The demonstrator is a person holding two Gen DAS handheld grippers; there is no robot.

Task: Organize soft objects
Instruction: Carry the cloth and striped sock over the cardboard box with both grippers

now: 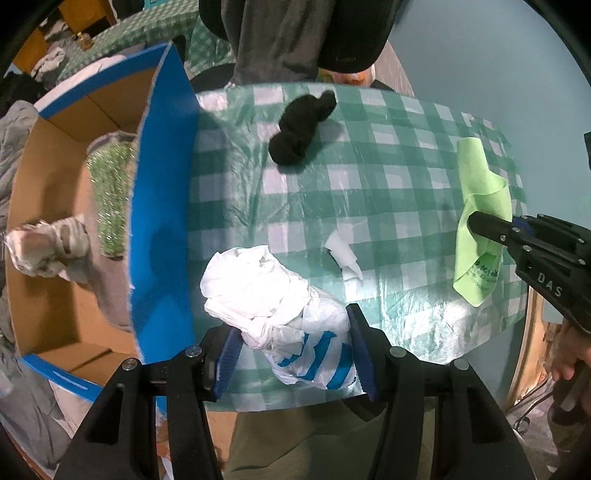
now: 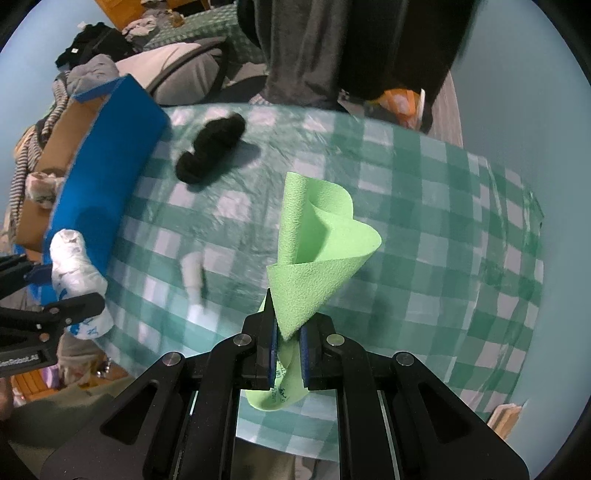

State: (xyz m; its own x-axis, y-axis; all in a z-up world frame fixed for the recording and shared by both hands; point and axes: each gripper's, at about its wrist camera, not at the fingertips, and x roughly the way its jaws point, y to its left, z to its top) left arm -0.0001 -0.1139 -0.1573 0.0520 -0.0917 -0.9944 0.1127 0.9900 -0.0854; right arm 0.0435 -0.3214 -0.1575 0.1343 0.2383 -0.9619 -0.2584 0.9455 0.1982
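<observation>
My left gripper (image 1: 295, 343) is shut on a knotted white plastic bag with blue stripes (image 1: 280, 299), held above the green checked tablecloth (image 1: 388, 184) beside the blue-edged cardboard box (image 1: 162, 206). The same bag (image 2: 77, 280) shows at the left of the right wrist view. My right gripper (image 2: 289, 347) is shut on a folded light green cloth (image 2: 317, 254), lifted off the table; from the left wrist view that cloth (image 1: 480, 206) hangs at the right with the right gripper (image 1: 476, 221) pinching it. A black rolled sock (image 1: 301, 125) (image 2: 210, 147) lies at the far side.
Inside the box lie a sparkly green cloth (image 1: 110, 199) and a grey-white bundle (image 1: 48, 251). A small white paper scrap (image 1: 345, 254) rests mid-table. A person in dark clothes (image 1: 295, 33) stands behind the table. Piles of clothes (image 2: 92, 70) lie beyond the box.
</observation>
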